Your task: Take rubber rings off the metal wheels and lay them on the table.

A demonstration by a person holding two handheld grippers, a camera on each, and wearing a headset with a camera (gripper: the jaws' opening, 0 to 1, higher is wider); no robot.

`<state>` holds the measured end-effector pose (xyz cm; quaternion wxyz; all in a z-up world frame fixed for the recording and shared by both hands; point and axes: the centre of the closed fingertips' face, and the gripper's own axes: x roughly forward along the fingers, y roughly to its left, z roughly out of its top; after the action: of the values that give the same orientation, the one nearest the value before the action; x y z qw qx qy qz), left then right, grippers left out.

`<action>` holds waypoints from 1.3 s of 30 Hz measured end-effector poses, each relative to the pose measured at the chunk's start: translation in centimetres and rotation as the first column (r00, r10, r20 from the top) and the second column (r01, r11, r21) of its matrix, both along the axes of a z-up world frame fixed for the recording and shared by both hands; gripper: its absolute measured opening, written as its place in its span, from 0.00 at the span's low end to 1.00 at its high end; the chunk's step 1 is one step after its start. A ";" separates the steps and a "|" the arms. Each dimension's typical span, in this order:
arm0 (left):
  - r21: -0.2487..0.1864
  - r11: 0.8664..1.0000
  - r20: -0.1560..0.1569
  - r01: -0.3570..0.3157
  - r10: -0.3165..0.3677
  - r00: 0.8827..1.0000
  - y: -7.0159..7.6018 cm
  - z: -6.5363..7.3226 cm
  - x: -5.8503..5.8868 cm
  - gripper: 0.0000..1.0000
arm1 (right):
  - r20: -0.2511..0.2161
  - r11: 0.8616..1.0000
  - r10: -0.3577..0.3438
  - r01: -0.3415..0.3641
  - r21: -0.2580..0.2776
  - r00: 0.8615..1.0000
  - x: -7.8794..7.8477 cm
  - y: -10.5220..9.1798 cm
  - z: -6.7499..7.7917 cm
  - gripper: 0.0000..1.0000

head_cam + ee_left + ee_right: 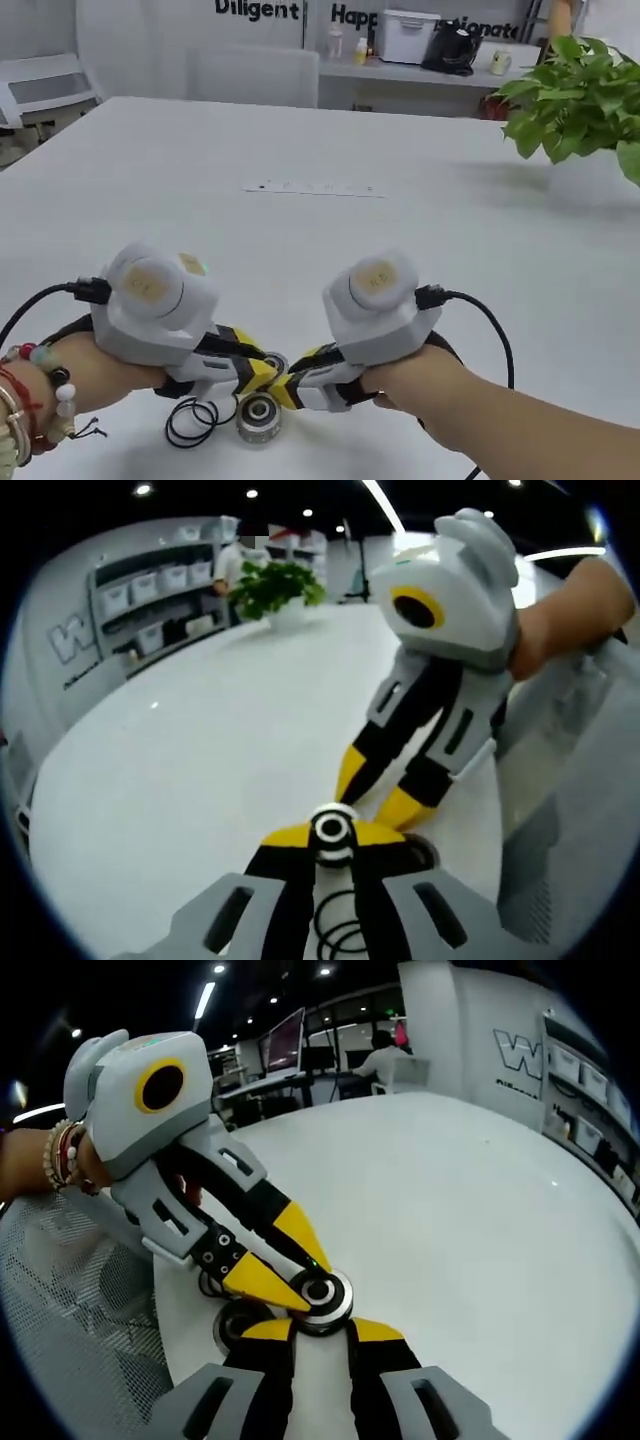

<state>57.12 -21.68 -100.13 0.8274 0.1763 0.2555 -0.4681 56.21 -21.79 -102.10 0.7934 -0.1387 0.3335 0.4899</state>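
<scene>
i have both grippers meeting low in the head view, just left of centre, over the white table (330,250). the left gripper (266,368) comes in from the lower left, in the hand that wears bead bracelets. the right gripper (292,388) comes in from the lower right, and their yellow tips nearly touch.

between the tips sits a small metal wheel (331,829), lifted off the table. in the left gripper view it faces me at bottom centre with my own yellow tips on either side of it. the left jaws are nearly closed and clamp that wheel. in the right gripper view i see the same grip from the other side, with the left tips converging on the wheel just below the middle of the frame.

the right jaws stand a little apart with their tips at the wheel's rim. i cannot tell whether they pinch it or only touch it.

a second wheel (258,415) rests on the table at the bottom of the head view, directly below the tips. just left of it lie the loose black rubber rings (193,421), overlapping one another and flat on the table.

a leafy plant (575,95) stands at the upper right of the head view, well apart from the work.
</scene>
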 end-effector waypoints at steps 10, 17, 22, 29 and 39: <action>-0.020 1.000 0.005 -0.020 0.020 1.000 0.2 -0.1 0.1 0.13 | 0.051 0.998 0.036 -0.033 -0.052 0.998 0.0 -0.5 -0.1 0.00; -0.011 1.000 0.016 -0.013 0.013 1.000 0.2 -0.1 0.2 0.13 | -0.076 0.994 -0.109 0.109 -0.016 0.991 0.5 -0.9 -0.3 0.00; -0.002 1.000 0.020 -0.008 0.008 1.000 0.3 -0.1 0.1 0.13 | -0.155 0.980 -0.190 0.198 0.038 0.970 0.9 -1.3 -0.2 0.00; -0.008 1.000 0.015 -0.010 0.010 1.000 0.2 -0.1 0.1 0.13 | -0.188 0.959 -0.233 0.258 0.116 0.954 1.5 -1.1 1.1 0.00; -0.004 1.000 0.019 -0.017 0.017 1.000 0.2 -0.1 0.1 0.13 | -0.144 0.971 -0.207 0.222 0.095 0.968 1.2 -0.4 1.5 0.00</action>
<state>57.22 -21.44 -100.28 0.8341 0.1768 0.2484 -0.4597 57.42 -22.21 -100.58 0.8243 -0.0249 0.3710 0.4270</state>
